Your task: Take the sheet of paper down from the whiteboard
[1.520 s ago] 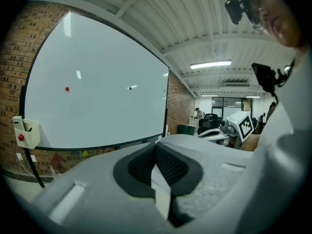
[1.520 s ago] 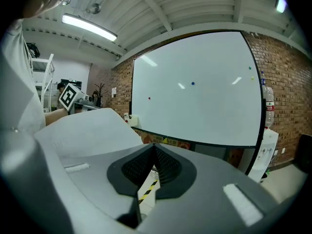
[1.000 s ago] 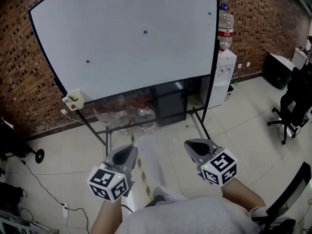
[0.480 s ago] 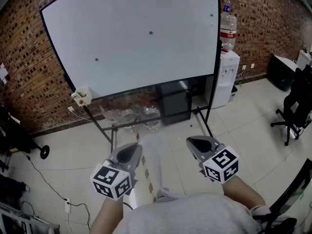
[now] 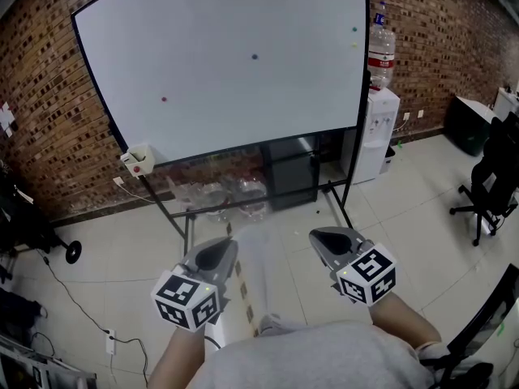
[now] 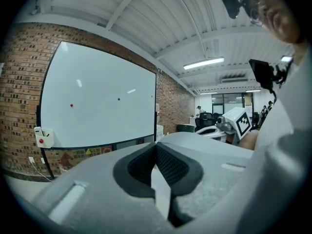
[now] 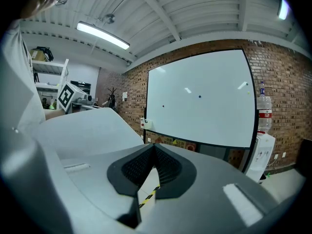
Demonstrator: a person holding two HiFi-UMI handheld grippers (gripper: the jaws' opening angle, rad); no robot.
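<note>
The whiteboard stands on its frame against the brick wall, ahead of me. It carries only small magnets: red, blue, green. I see no sheet of paper on it in any view. My left gripper and right gripper are held low over the floor, side by side, pointing at the board from well short of it. Both are shut with nothing between the pads. The left gripper view shows the board beyond the closed tips. So does the right gripper view.
A small white box hangs at the board's lower left corner. Clear plastic bags and a black cabinet sit under the board. A water dispenser stands to its right and an office chair farther right. A cable and socket strip lie on the floor at left.
Both grippers have edged slightly forward and stay shut. The head view has swung a little left, so the board sits farther right in the picture.
</note>
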